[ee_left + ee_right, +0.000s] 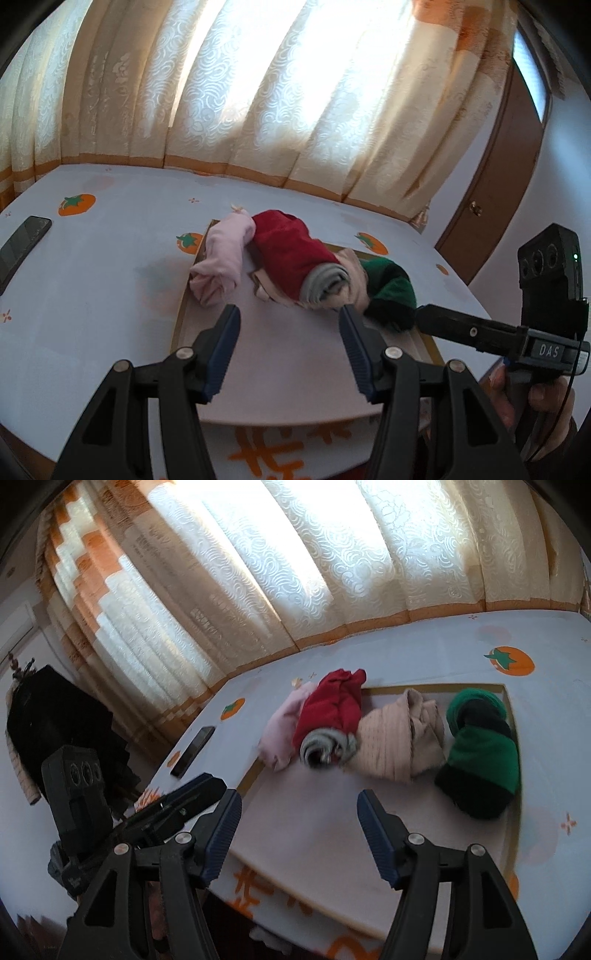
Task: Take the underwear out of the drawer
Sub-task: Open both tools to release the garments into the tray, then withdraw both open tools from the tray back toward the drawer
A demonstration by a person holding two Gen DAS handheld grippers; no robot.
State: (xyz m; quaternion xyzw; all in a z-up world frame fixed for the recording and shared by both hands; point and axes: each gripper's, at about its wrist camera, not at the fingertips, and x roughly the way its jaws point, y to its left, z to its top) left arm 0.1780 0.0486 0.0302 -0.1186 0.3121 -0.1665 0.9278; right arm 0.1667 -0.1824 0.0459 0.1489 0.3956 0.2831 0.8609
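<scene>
Shallow drawer (511,716) on tomato-print desk (546,738). Rolled underwear inside, in row: green-black (480,760), beige (391,738), red with grey band (328,712), pink (277,734) over edge. Left tongs (290,325) apart, right tongs (299,808) apart, both empty. Phone (192,751) left.

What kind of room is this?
Probably a bedroom. Long curtains hang over a bright window, a wooden door stands to the side, and rolled underwear lies in a shallow drawer on a persimmon-print sheet.
</scene>
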